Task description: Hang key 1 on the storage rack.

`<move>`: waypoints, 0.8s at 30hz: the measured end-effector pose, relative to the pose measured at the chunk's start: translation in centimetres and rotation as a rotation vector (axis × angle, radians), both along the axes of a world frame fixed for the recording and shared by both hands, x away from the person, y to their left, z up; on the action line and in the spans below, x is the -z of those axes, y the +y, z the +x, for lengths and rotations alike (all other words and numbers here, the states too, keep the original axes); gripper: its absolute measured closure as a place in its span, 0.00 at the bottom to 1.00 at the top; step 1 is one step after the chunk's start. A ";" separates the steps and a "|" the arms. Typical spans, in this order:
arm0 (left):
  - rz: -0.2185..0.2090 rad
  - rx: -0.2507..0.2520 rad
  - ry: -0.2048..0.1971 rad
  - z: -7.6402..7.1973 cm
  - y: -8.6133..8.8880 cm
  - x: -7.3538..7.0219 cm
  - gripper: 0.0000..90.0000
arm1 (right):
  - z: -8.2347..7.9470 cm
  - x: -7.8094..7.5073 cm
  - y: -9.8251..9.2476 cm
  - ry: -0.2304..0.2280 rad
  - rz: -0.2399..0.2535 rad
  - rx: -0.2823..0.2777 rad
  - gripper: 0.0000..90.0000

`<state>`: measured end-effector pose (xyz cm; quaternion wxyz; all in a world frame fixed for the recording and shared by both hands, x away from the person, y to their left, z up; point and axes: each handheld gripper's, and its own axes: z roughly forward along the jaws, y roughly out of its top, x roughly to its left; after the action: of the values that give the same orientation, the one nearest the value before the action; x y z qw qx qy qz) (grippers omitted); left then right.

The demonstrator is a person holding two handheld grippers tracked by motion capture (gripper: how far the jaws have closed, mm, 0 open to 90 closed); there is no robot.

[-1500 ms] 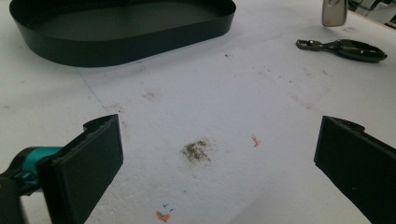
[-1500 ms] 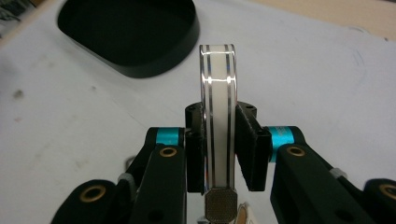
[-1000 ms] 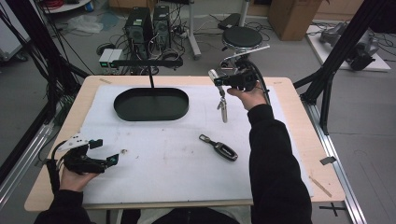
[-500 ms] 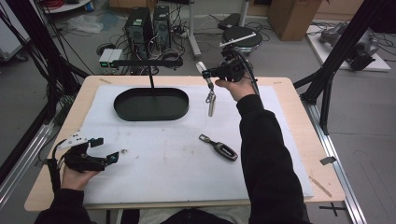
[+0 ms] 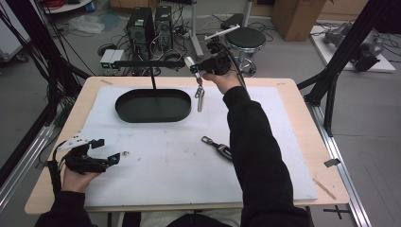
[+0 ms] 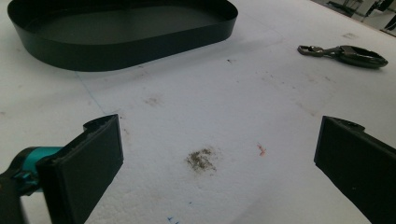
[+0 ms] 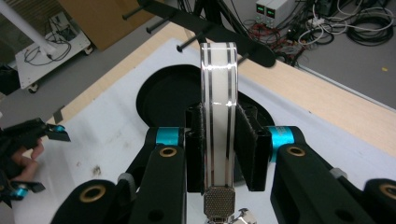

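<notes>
the right gripper [image 7: 219, 154] is clamped on one flat white key fob with chrome stripes [image 7: 218, 93], its two black jaws pressing the fob's sides, the knurled metal end toward the hand. in the high view that right gripper [image 5: 197, 72] is held above the table's far edge, and the fob [image 5: 200, 97] hangs below it on what looks like a small clip, though the link is too small to be sure. just beside and below it lies one black oval metal tray [image 5: 151, 105], with one black peg rack [image 7: 219, 35] beyond. nearer the person, one dark car key fob with a clasp [image 5: 217, 147] lies on the white foam mat [image 5: 165, 170]. well apart, the left gripper [image 5: 105, 151] rests on the mat, jaws wide apart and empty.
</notes>
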<state>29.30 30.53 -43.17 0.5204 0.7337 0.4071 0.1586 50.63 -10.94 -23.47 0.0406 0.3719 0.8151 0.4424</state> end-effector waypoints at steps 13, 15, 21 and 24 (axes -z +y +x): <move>0.001 0.007 -0.002 0.4 -0.2 -0.1 0.02 | 2.5 -0.9 3.8 -0.001 -0.005 0.023 0.83; 0.003 0.008 -0.002 0.4 -0.2 -0.1 0.02 | 2.7 -1.0 4.0 -0.002 -0.002 0.033 0.83; 0.002 0.004 0.000 0.5 -0.2 0.0 0.02 | 3.8 -1.8 4.6 -0.015 0.010 0.046 0.83; 0.000 0.002 -0.001 0.5 -0.2 0.0 0.02 | 4.4 -2.2 5.2 -0.018 0.001 0.058 0.83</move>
<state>29.79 30.31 -43.16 0.5209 0.7340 0.4060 0.1581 55.01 -5.78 -21.24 0.0607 0.3915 0.8034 0.4446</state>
